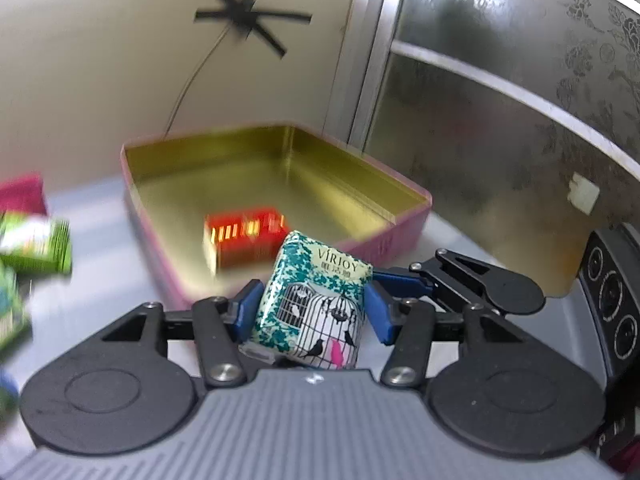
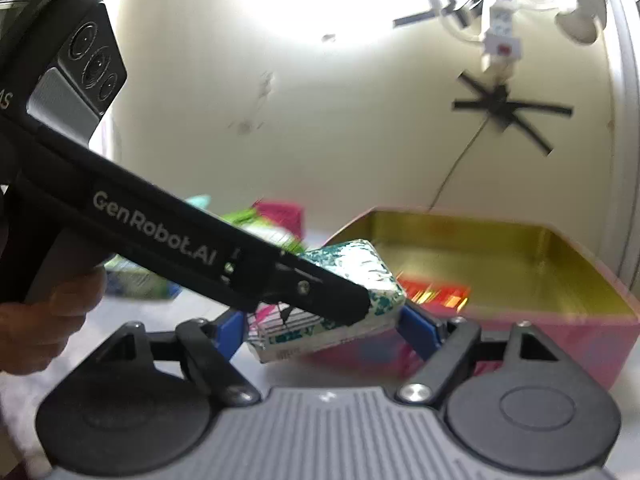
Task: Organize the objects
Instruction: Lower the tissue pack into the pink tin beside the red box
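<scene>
My left gripper (image 1: 312, 308) is shut on a teal-and-white tissue pack with a birdcage print (image 1: 316, 300) and holds it just in front of the near wall of a pink tin box with a gold inside (image 1: 404, 232). A red packet (image 1: 244, 240) lies inside the box. In the right wrist view the same tissue pack (image 2: 352, 280) sits in the left gripper's black fingers (image 2: 344, 300), beside the box (image 2: 520, 336). My right gripper (image 2: 324, 320) is open, its blue pads wide apart, with nothing held.
Green packs (image 1: 36, 244) and a magenta pack (image 1: 22, 196) lie on the white table at the left. A cream wall with black tape and a cable stands behind the box. A frosted patterned panel (image 1: 500, 120) stands at the right.
</scene>
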Available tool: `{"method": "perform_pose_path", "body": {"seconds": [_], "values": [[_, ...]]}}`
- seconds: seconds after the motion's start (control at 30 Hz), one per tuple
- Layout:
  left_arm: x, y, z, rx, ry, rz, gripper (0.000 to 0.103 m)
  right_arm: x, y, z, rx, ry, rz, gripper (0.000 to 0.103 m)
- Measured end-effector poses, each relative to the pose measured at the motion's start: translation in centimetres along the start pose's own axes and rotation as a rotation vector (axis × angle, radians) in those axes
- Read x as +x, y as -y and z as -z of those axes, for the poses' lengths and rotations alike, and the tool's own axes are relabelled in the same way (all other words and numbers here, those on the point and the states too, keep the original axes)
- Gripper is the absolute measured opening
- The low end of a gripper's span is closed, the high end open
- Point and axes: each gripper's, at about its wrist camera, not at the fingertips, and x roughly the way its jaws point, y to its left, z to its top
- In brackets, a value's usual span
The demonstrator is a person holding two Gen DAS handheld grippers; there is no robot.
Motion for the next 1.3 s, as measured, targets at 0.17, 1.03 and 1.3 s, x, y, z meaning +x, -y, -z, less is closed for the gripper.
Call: {"method": "perform_pose_path", "body": {"seconds": [0.17,1.03,1.3], "values": [[3.1,0.4,-3.5,0.03,0.018,-0.007,0.058,1.3,3.1,-1.5,0.02,0.043,0.061,0.081],[10.2,4.7,-5.9,0.164,-0.012,-0.103,0.059,3.6,8.9,-0.5,0.144,0.06,0.117,0.08],[10.5,5.1,-6.0,0.18,-0.014,-0.112,0.059,3.9,9.1,-0.4,0.15,0.063,0.127,0.081]]}}
